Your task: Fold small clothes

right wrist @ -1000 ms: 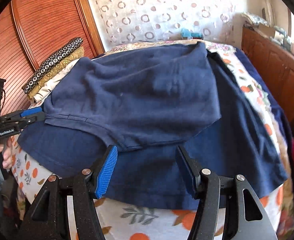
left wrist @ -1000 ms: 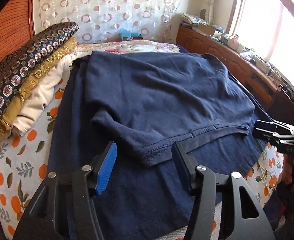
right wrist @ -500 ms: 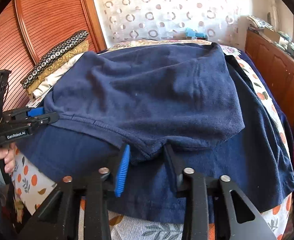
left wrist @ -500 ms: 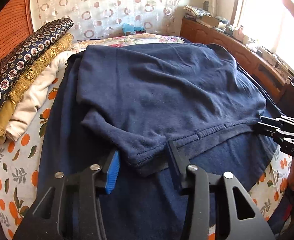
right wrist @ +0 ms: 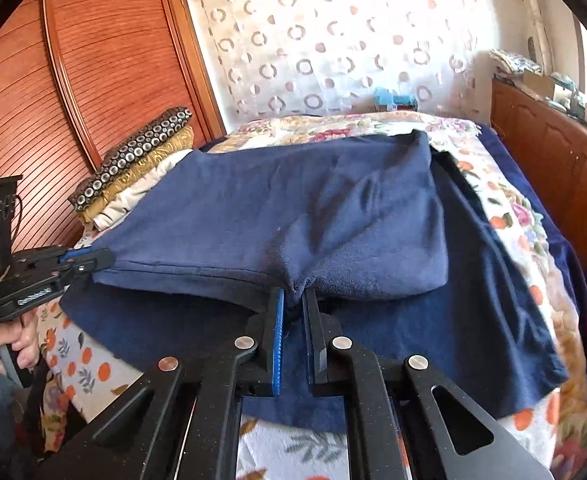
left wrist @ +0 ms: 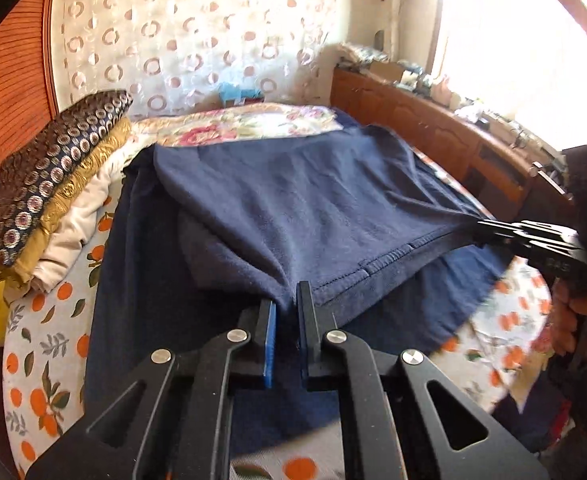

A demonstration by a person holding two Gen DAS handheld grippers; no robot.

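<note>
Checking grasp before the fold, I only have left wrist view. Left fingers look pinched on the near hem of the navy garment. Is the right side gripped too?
Observer: Yes. In the right wrist view the right gripper is shut on the navy garment, hem bunched between its fingers; it has just closed.
Operator: Which corner?
Observer: The near right one; the left gripper pinches the opposite end of the same hem.
Operator: Anything under it?
Observer: A darker navy cloth lies spread beneath, reaching past the garment on the right over the orange-print sheet.
</note>
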